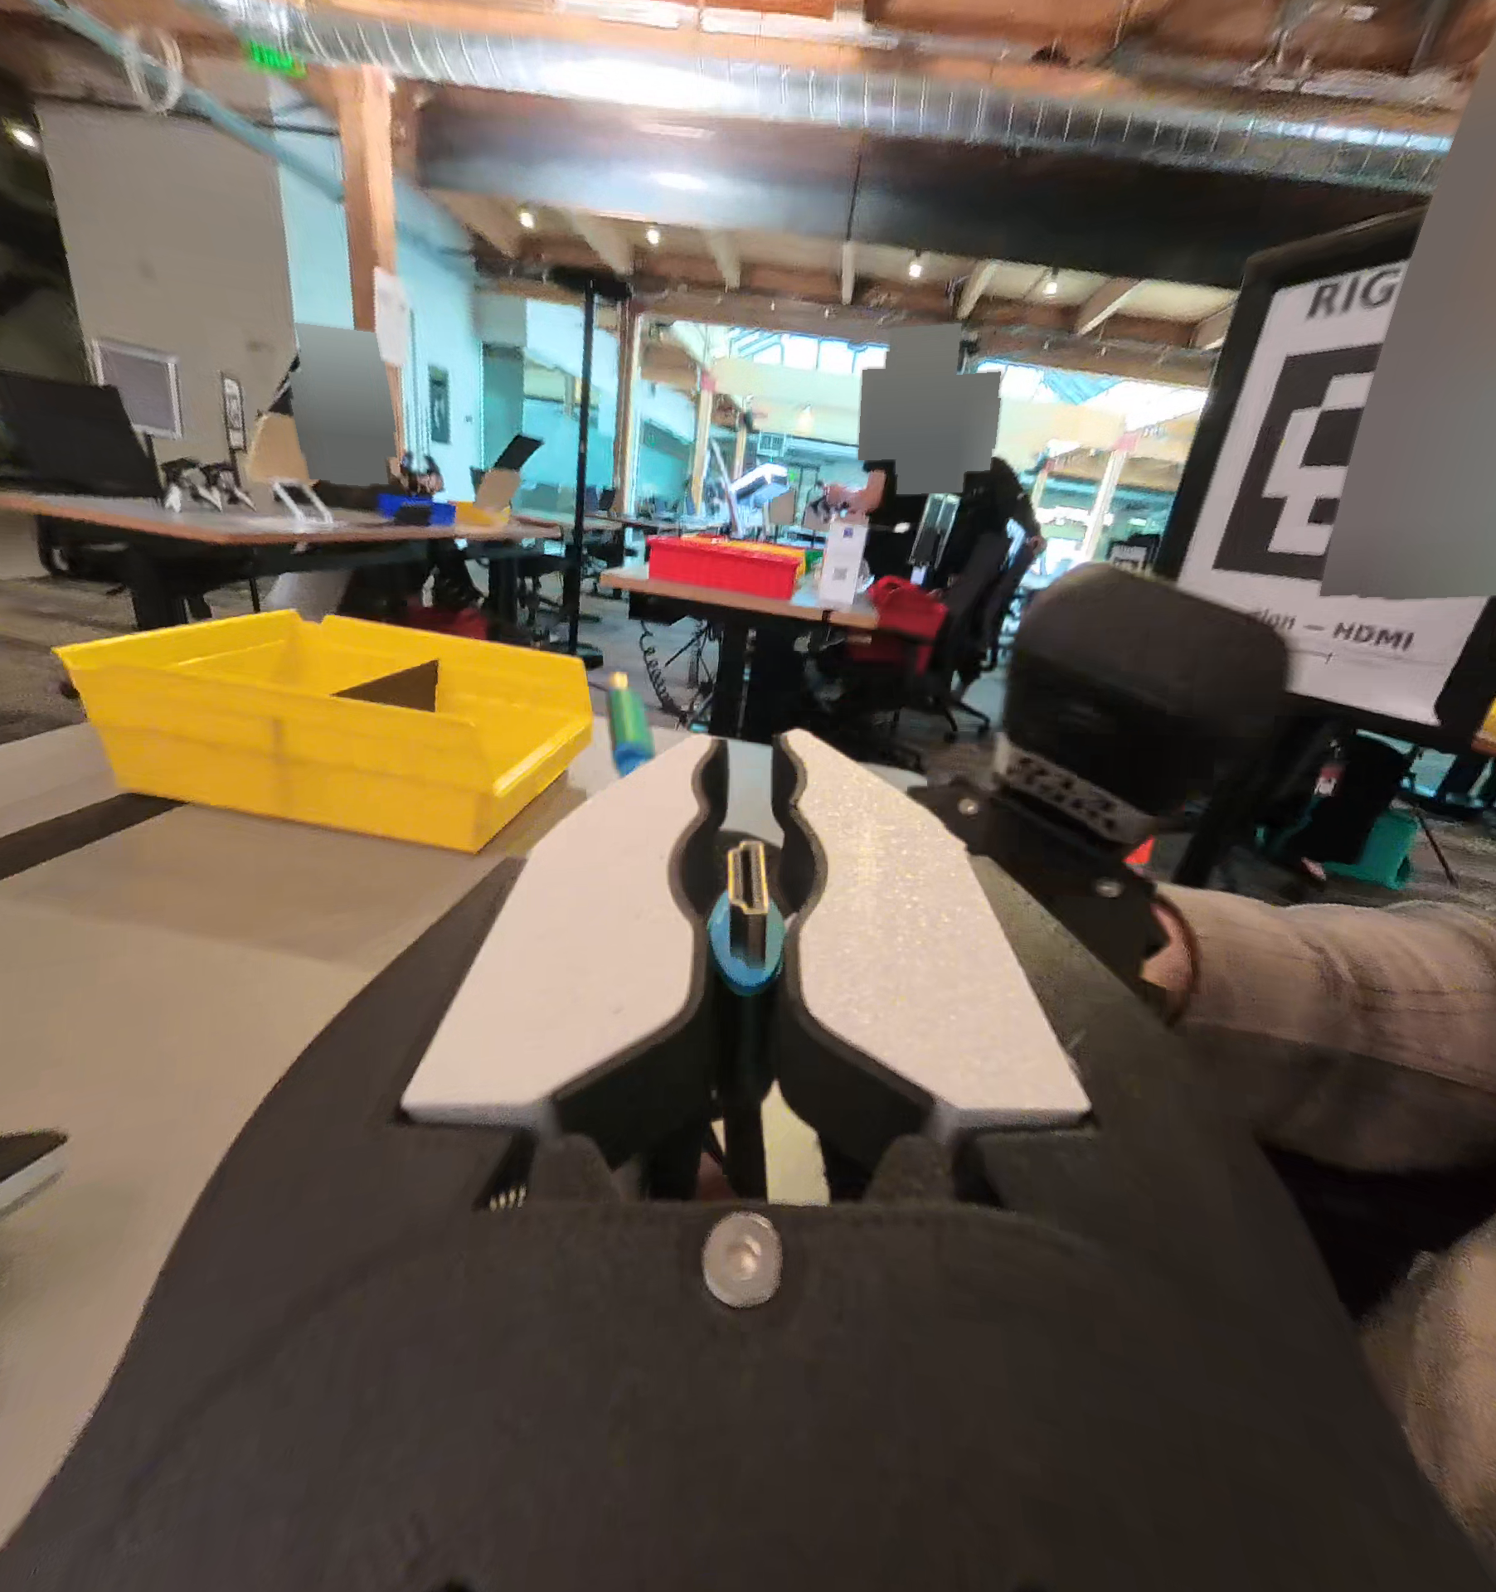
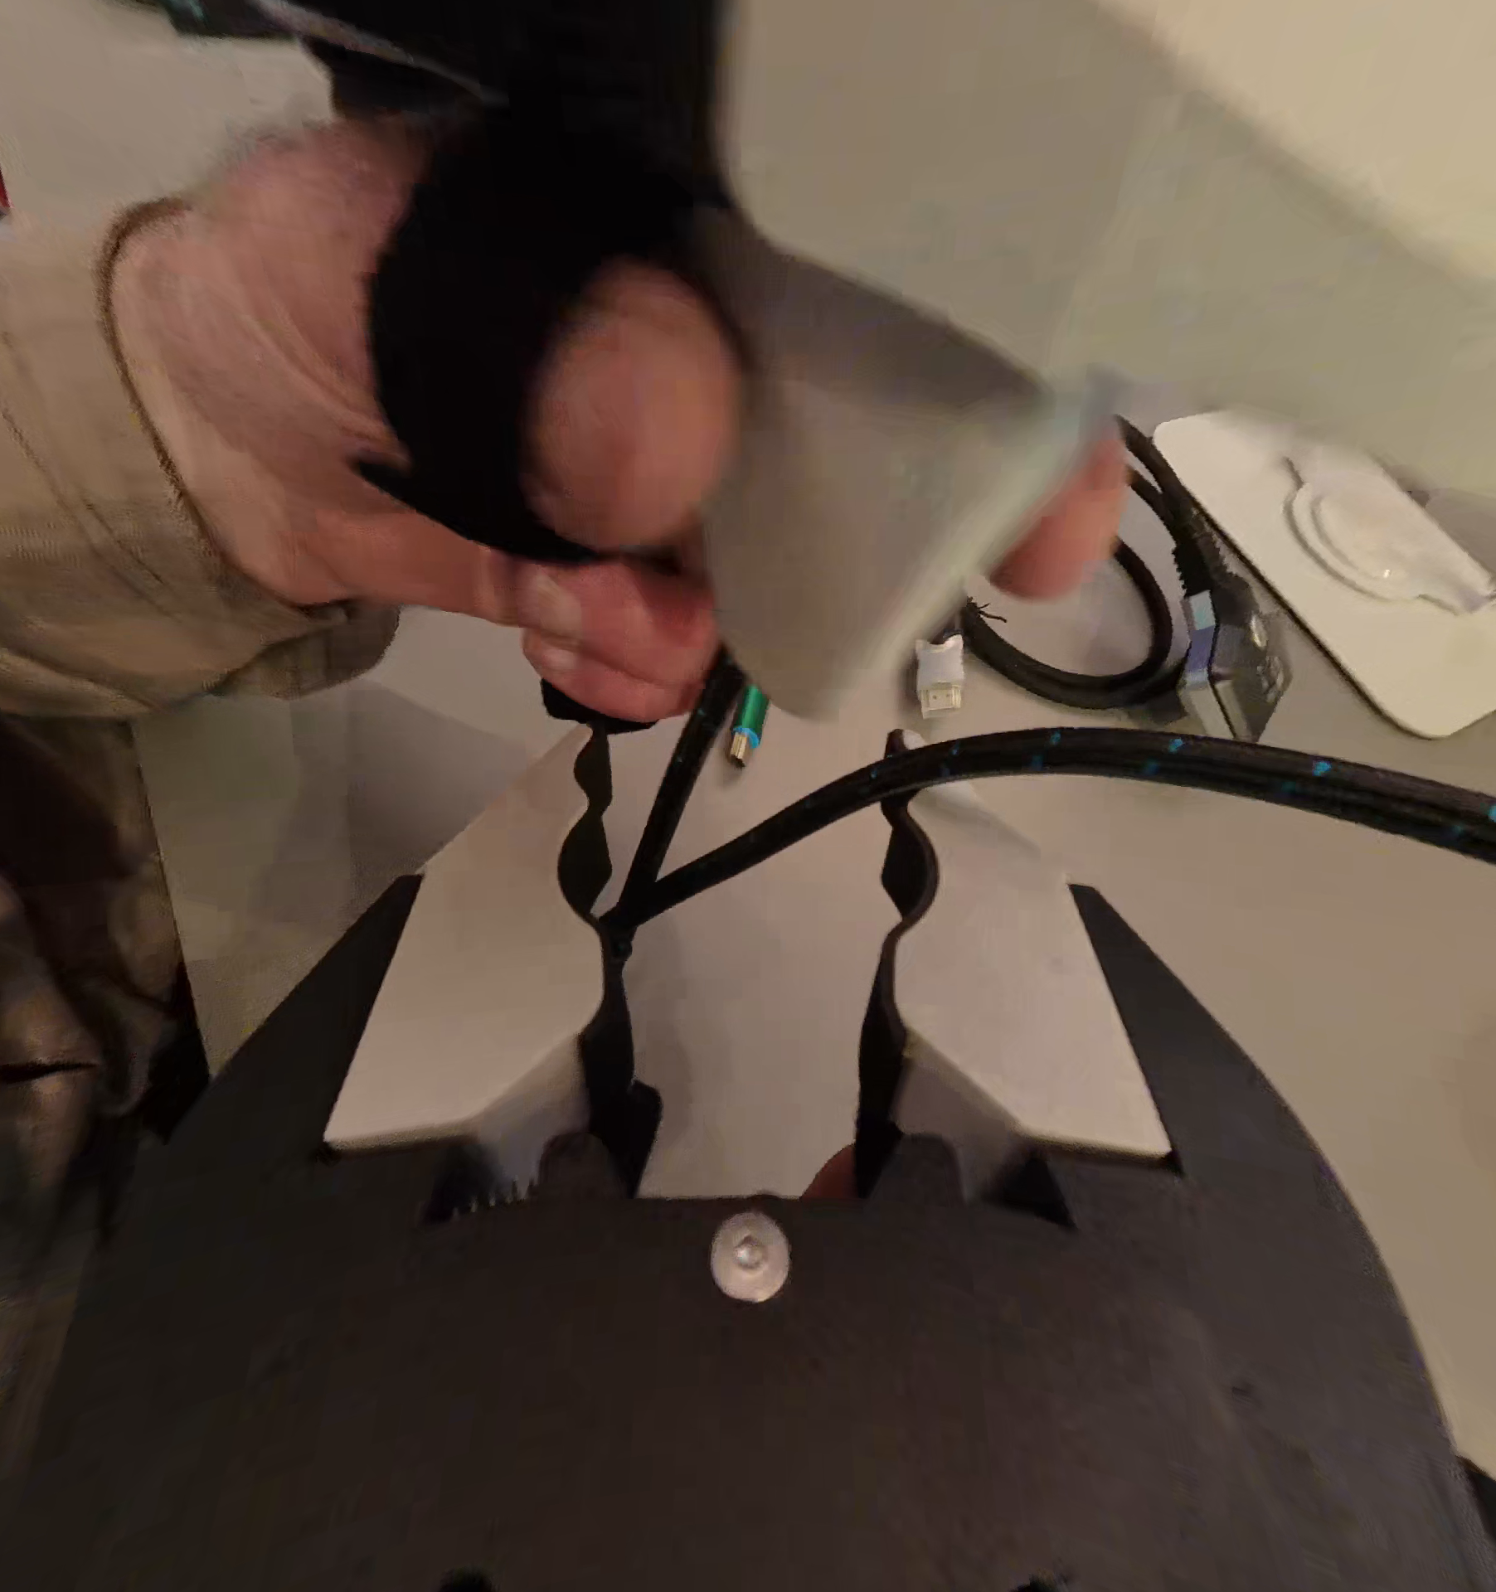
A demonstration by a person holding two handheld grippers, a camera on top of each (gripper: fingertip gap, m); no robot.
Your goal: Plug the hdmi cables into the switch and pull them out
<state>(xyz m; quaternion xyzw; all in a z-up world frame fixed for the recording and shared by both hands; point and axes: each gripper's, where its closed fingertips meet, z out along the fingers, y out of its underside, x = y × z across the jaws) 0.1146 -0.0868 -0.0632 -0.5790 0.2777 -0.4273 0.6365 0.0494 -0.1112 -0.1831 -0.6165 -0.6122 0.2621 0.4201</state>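
Observation:
My left gripper (image 1: 749, 749) is shut on a blue-collared HDMI plug (image 1: 746, 913), held above the table with its gold metal end pointing forward. Its black cable flecked with blue (image 2: 1072, 754) runs down from the hand holding the left gripper and bends against the left finger (image 2: 503, 948) of my right gripper (image 2: 744, 745), whose jaws stand wide open and grip nothing. On the table beyond lie a green plug (image 2: 749, 719), a white plug (image 2: 941, 680) and the small grey switch (image 2: 1236, 663) with a black cable (image 2: 1072, 680) in it.
A yellow bin (image 1: 322, 724) stands on the grey table (image 1: 167, 948) at the left. A green plug-like thing (image 1: 628, 724) lies beside it. A white flat pad (image 2: 1373, 569) lies behind the switch. A black-framed sign (image 1: 1296, 482) stands at the right. Other desks and people are far behind. About 12 centimetres separates my left fingertips from my right.

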